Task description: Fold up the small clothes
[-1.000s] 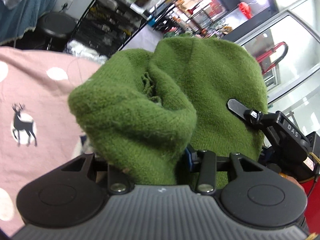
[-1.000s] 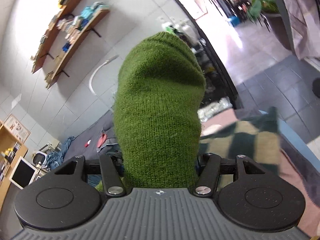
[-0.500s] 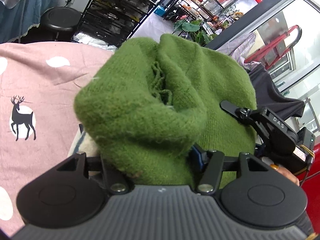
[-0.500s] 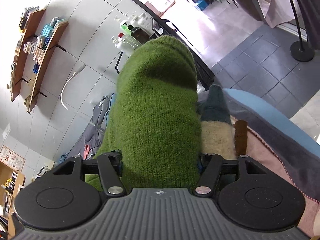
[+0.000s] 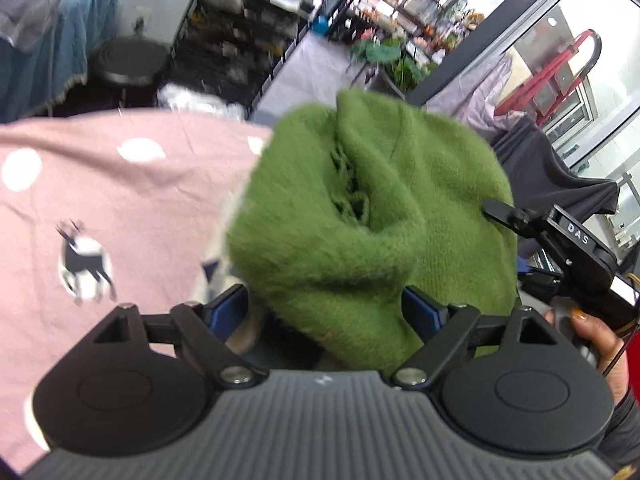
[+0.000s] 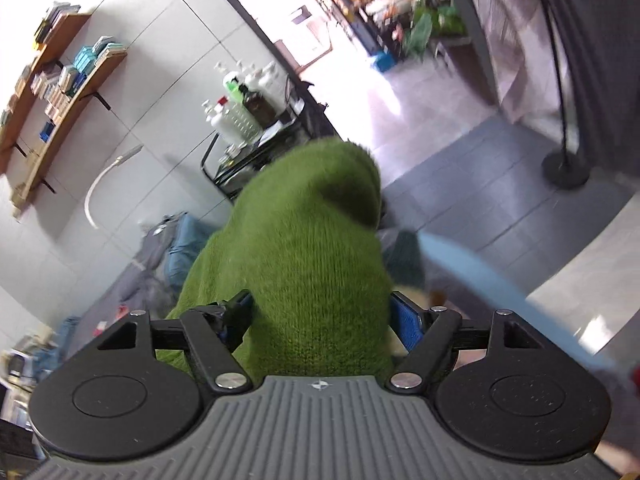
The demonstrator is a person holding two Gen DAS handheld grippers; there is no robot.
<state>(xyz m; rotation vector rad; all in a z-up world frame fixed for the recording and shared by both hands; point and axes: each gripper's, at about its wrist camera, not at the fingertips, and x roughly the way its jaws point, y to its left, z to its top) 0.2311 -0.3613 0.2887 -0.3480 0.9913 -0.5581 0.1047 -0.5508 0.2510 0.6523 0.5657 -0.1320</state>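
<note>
1. Now, my left gripper (image 5: 326,308) has its jaws opening, and the green knit garment (image 5: 360,216) bulges up between the blue pads (image 5: 228,310); the left pad stands just clear of the wool, the right one sits at its edge (whether it still presses I cannot tell).
2. My right gripper (image 6: 324,316) is opening too, jaws spread wide, with the same green knit (image 6: 312,264) mounded between them and filling the gap from side to side.
3. In the left wrist view the garment blocks most of what lies ahead. Its bunched fold with a frayed seam faces me, and my right gripper's black body (image 5: 576,256) pokes in from the right edge, one finger tip against the wool, my right hand (image 5: 596,340) wrapped around its handle.
4. Left of the garment spreads a pink blanket (image 5: 120,208) with white dots and a deer print; the wool rests over its edge.
5. Farther out in that view: a black stool (image 5: 130,60), a dark wire rack (image 5: 236,40) and a red ladder (image 5: 560,68).
6. From the right wrist view the knit hides the middle; beside it runs a pale blue edge (image 6: 480,276), and beyond stand a trolley of bottles (image 6: 244,108), wall shelves (image 6: 68,84) and a black stand base (image 6: 566,164) on the tiled floor.
</note>
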